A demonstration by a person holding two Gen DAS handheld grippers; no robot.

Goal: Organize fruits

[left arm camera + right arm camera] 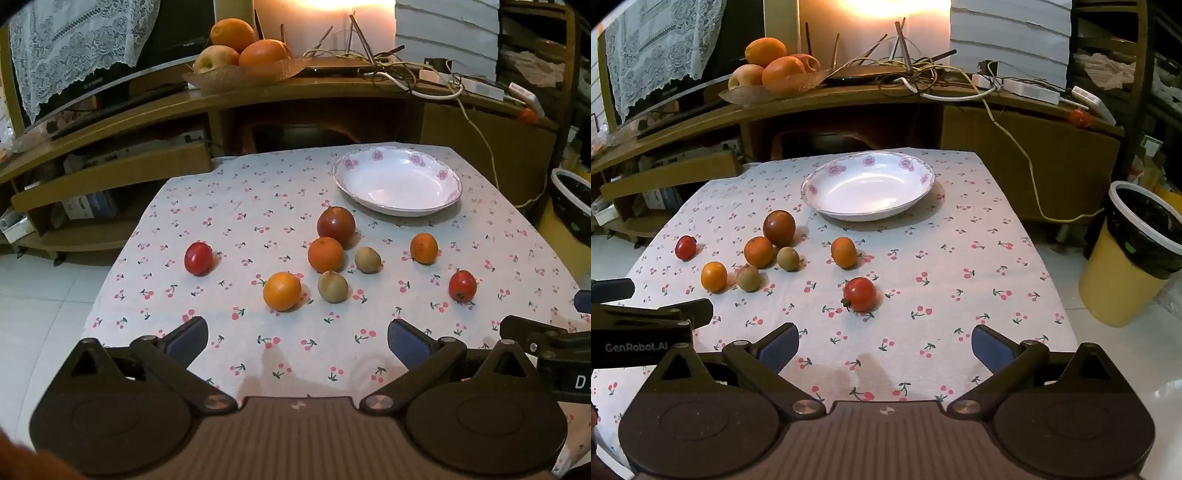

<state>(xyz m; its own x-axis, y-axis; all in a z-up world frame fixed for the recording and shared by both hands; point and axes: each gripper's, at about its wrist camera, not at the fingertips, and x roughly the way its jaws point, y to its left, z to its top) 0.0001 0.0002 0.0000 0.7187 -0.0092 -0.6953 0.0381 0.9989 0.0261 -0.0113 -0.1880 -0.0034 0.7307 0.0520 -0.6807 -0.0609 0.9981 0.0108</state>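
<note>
Both tongs, left gripper (297,341) & right gripper (884,345), released; round glossy fruits (327,254) nr smooth ceramic plate (397,184).

Left gripper (297,341) is level, its fingers (186,341) spread wide with nothing between the blue pads. Right gripper (884,345) is posed the same, fingers (991,347) wide apart and holding nothing. The two sit side by side, each showing at the edge of the other's view
</note>
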